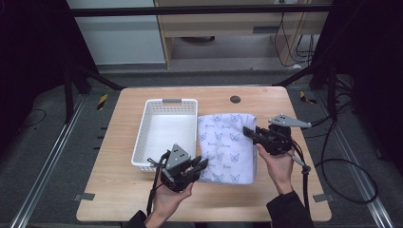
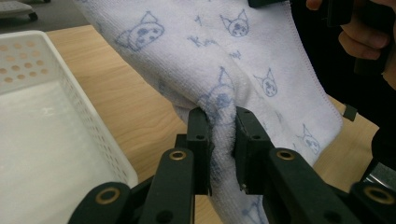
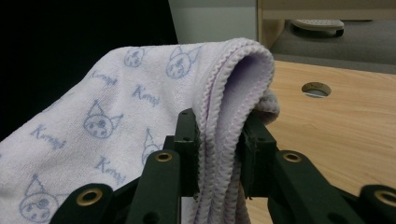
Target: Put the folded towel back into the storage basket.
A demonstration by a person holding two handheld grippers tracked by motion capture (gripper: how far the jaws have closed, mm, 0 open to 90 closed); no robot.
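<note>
Between both grippers hangs the towel (image 1: 227,145), left gripper (image 1: 202,165) and right gripper (image 1: 247,130) each clamping an edge.

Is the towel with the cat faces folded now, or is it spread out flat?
Folded. In the right gripper view the towel shows several stacked hemmed layers doubled over between the jaws.

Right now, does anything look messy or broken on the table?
Nothing stands out. The folded towel is pinched by the left tool and the right tool, and the white basket sits straight, unbroken.
</note>
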